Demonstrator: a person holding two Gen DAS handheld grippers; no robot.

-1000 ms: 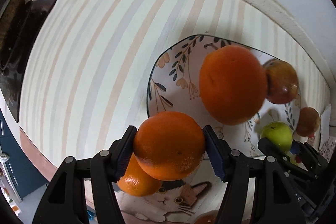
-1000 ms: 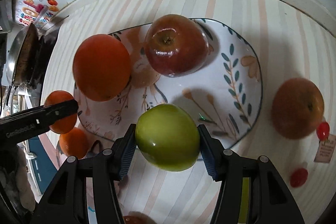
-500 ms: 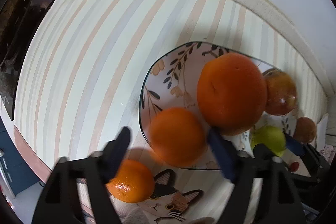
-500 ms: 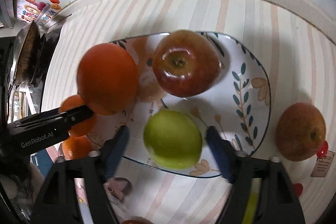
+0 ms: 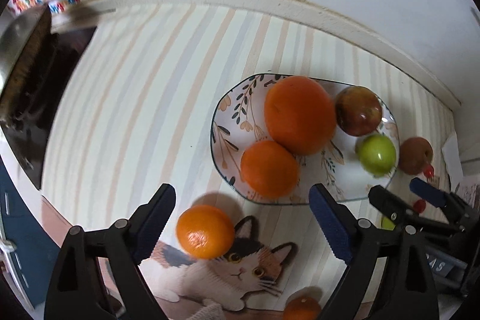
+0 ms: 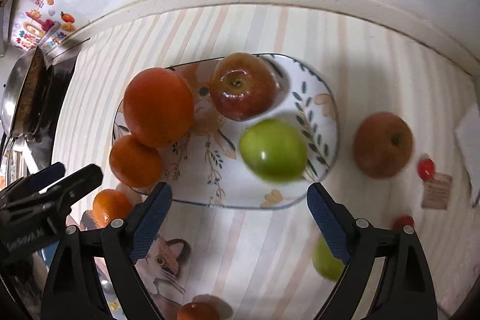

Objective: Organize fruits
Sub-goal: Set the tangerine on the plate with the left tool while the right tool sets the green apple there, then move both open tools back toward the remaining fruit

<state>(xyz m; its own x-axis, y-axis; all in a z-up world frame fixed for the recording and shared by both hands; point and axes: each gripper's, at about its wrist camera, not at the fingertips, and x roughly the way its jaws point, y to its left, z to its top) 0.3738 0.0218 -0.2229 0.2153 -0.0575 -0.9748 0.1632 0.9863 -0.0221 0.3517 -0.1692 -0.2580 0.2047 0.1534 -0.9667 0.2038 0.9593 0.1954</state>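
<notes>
A floral plate (image 5: 225, 122) (image 6: 318, 110) holds a large orange (image 5: 300, 114) (image 6: 158, 107), a small orange (image 5: 268, 168) (image 6: 135, 161), a red apple (image 5: 358, 111) (image 6: 243, 86) and a green apple (image 5: 376, 153) (image 6: 273, 150). My left gripper (image 5: 242, 225) is open and empty above the near side of the plate. My right gripper (image 6: 239, 225) is open and empty, back from the green apple. On the mat lie another orange (image 5: 205, 231) (image 6: 111, 206), a brownish apple (image 5: 415, 152) (image 6: 383, 145) right of the plate and a second green apple (image 6: 325, 261).
The striped mat (image 5: 135, 110) has a cat picture (image 5: 240, 266) at its near edge, with one more orange (image 5: 301, 308) (image 6: 198, 311) there. Small red tomatoes (image 6: 426, 167) and a paper tag (image 6: 436, 190) lie at right. A pan (image 6: 24, 98) and stove stand at left.
Both grippers opened and let go: the small orange and the green apple now rest on the plate. Both grippers have drawn back and up from the plate.
</notes>
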